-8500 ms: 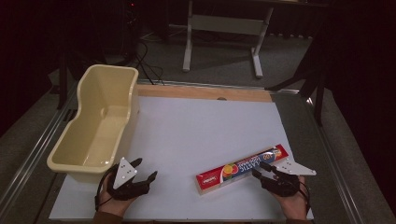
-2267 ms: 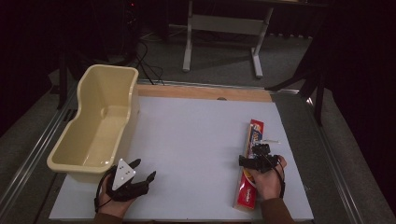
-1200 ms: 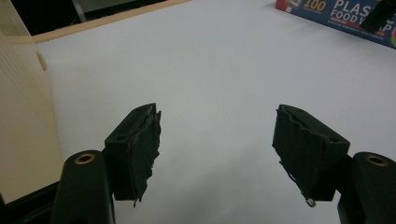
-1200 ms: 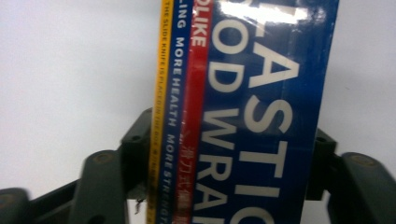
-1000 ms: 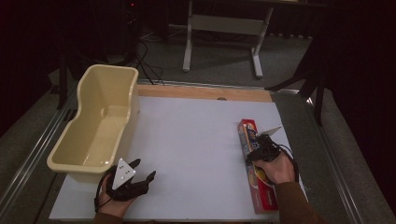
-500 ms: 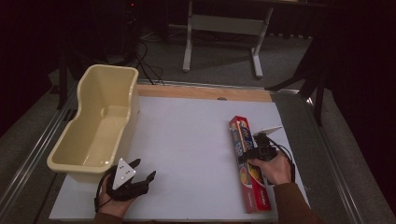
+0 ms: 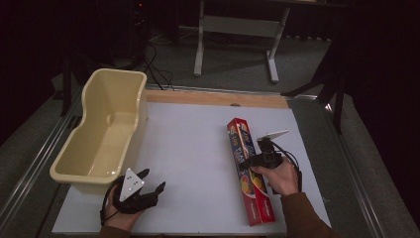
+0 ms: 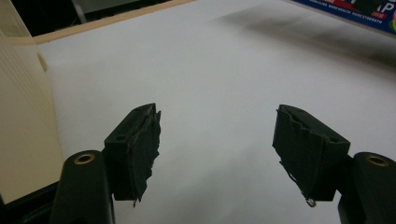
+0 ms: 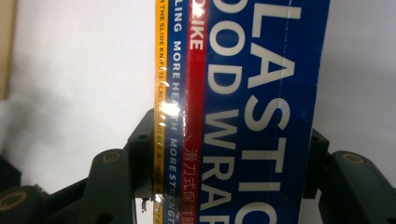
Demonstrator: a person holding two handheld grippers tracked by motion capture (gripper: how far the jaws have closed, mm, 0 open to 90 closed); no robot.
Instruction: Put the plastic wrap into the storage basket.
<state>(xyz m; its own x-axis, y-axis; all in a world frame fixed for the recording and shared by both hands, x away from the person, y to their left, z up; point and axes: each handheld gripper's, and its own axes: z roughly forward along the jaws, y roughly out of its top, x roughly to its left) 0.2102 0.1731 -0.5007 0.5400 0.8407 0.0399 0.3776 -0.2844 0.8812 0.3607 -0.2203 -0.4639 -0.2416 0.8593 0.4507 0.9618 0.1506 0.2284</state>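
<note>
Right gripper (image 7: 254,162) jaws clamped across plastic wrap box (image 7: 247,168) mid-length, toward worktop's right edge. Box looks light, stiff but crushable, glossy so maybe slippery; mid-length grip balances it. Left gripper (image 7: 148,191) jaws spread, empty, near cream tub (image 7: 106,130).

High view: fixed overhead, facing forward and down over the whole tabletop (image 7: 188,148). 2 gripper views ride low, looking along their jaws. Right one sits very close on the plastic wrap box (image 9: 252,93); high and left views share it.

Dark room — grey floor (image 7: 233,64), metal stand (image 7: 236,25) behind.
</note>
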